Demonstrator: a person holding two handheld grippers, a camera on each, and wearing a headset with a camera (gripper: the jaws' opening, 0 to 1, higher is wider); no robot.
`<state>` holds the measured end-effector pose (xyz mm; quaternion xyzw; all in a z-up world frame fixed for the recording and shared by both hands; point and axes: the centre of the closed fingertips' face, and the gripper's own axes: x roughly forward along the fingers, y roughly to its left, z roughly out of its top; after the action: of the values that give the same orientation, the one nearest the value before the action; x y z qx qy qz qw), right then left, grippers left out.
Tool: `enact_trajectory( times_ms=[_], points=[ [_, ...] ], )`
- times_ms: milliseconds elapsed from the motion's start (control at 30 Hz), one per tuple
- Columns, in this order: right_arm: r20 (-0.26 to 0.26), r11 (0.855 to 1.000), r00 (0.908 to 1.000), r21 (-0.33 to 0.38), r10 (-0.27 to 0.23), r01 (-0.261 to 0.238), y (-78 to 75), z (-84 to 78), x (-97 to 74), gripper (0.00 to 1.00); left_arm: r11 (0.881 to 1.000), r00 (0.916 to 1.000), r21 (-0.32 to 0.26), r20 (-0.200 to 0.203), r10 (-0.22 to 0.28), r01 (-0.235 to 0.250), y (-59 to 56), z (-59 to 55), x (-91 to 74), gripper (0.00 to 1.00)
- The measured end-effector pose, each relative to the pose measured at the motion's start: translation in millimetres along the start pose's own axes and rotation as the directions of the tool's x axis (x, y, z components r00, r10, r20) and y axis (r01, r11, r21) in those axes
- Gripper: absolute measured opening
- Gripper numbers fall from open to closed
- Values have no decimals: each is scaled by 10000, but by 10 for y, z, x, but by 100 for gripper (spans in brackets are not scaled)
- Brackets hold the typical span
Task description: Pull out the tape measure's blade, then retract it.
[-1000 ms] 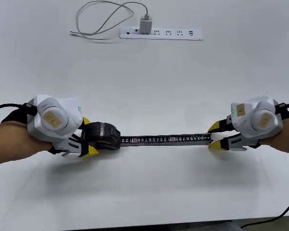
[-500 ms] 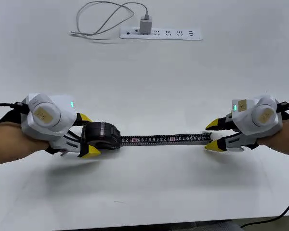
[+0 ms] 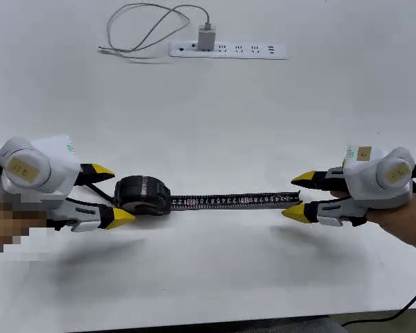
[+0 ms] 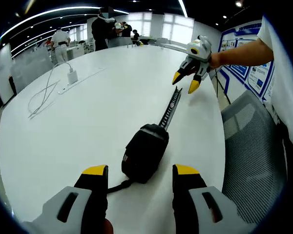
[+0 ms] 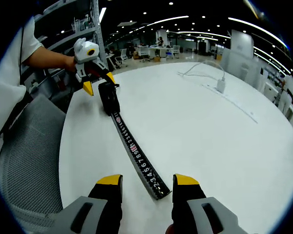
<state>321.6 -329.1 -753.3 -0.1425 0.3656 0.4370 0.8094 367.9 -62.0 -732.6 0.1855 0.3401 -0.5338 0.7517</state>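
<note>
A black tape measure case (image 3: 143, 195) lies on the white table (image 3: 208, 118), its blade (image 3: 229, 201) drawn out flat to the right. My left gripper (image 3: 123, 193) is open, its yellow tips either side of the case's left end without touching it. In the left gripper view the case (image 4: 145, 152) sits just ahead of the open left gripper (image 4: 140, 169), and the blade (image 4: 172, 105) runs off toward the right gripper (image 4: 184, 84). My right gripper (image 3: 289, 195) is open at the blade's free end. The blade (image 5: 136, 156) ends just short of the right gripper (image 5: 147, 179).
A white power strip (image 3: 227, 50) with a plugged charger and a looped cable (image 3: 142, 28) lies at the table's far side. A grey mesh chair (image 4: 249, 146) stands by the near table edge. People stand far off across the hall.
Both grippers have opened and backed away: the left has let go of the case and moved left, the right has released the blade tip. The blade stays drawn out.
</note>
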Motion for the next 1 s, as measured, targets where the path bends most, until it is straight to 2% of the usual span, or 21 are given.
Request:
enact_trajectory(
  times_ms=[100, 233, 300, 533, 600, 833, 933, 1000],
  points=[
    [124, 9998, 9997, 81, -206, 205, 9, 17, -21, 39, 9992, 9993, -301, 259, 286, -278, 21, 19, -66, 50],
    [260, 9988, 9986, 190, -459, 454, 31, 29, -51, 41, 9962, 9966, -475, 345, 748, -731, 41, -5, -144, 51],
    [595, 9974, 9970, 553, -493, 460, 70, 74, -70, 41, 9938, 9952, -706, 403, 889, -859, 39, -32, -187, 51],
    [711, 9927, 9924, 739, -1002, 950, 127, 54, -151, 47, 9826, 9875, -1288, 650, 1434, -1342, 15, -148, -332, 53],
    [761, 9918, 9912, 761, -1083, 1025, 162, 52, -173, 48, 9805, 9867, -1371, 617, 1501, -1406, -11, -205, -361, 53],
    [586, 9886, 9890, 740, -1359, 1315, 266, -17, -206, 56, 9688, 9795, -1837, 820, 1839, -1665, -100, -318, -455, 60],
    [456, 9896, 9893, 460, -1385, 1365, 328, -35, -215, 57, 9671, 9770, -1802, 821, 1967, -1795, -124, -368, -484, 62],
    [444, 9901, 9902, 529, -1321, 1297, 353, -55, -226, 58, 9640, 9756, -1923, 842, 2027, -1836, -139, -401, -509, 64]
  ],
)
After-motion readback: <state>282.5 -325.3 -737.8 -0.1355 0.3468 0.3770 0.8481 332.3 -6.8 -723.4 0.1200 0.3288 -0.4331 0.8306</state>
